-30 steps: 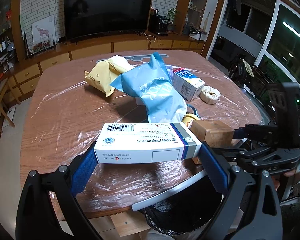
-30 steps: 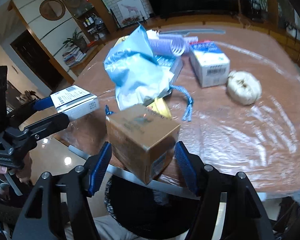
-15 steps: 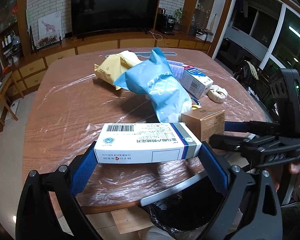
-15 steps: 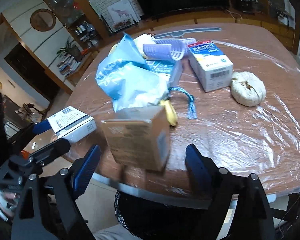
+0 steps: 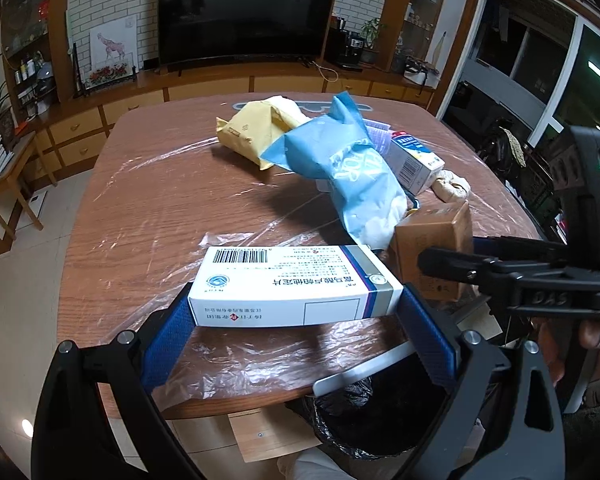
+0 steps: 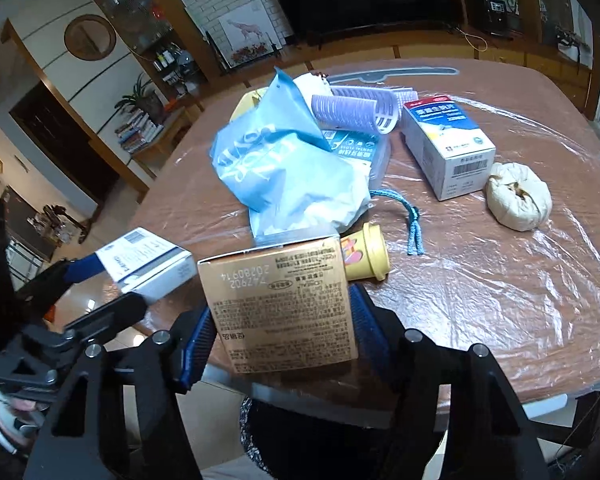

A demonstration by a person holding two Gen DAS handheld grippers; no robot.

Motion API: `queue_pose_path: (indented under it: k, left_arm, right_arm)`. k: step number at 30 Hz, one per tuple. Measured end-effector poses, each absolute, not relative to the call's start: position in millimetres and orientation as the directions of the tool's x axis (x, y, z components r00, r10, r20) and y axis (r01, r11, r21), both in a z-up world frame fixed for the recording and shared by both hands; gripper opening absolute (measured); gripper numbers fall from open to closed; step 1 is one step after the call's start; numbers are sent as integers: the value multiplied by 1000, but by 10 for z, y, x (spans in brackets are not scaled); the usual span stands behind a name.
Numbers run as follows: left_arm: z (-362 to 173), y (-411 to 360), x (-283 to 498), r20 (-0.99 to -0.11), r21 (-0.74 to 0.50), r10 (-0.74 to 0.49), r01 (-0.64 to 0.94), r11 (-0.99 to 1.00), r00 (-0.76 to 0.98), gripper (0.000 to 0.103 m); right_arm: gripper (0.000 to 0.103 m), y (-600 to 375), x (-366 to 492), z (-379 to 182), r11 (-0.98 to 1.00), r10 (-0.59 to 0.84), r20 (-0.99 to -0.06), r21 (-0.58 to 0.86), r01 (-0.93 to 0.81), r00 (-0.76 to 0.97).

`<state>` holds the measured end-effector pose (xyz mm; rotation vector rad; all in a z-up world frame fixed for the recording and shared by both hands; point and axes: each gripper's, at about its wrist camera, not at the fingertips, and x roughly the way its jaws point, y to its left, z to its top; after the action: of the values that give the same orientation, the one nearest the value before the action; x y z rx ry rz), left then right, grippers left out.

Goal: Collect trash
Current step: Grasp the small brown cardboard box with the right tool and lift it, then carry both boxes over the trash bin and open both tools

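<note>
Both grippers clamp cartons above the bin

The left gripper (image 5: pixel 296 312) pinches a white medicine box (image 5: pixel 292 286) end to end between its blue pads. The right gripper (image 6: pixel 280 332), jaws just narrowed, presses both sides of a brown carton (image 6: pixel 280 304). The black-lined trash bin (image 5: pixel 364 420) sits below the table (image 5: pixel 148 208) edge, at 6 o'clock; remaining litter lies at 12 o'clock.
</note>
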<state>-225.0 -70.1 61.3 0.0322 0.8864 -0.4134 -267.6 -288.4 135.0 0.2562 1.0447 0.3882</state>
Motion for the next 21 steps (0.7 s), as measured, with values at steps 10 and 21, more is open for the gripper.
queue_pose_path:
  k: [10, 21]
  left_arm:
    - [631, -824, -2257, -749, -156, -382, 416, 896, 541, 97]
    - [648, -948, -2452, -755, -173, -420, 465, 868, 504, 97]
  right_arm:
    - [61, -3154, -2762, 1420, 867, 494, -760, 469, -168, 423]
    - [61, -3389, -3074, 1588, 861, 505, -750, 472, -190, 428]
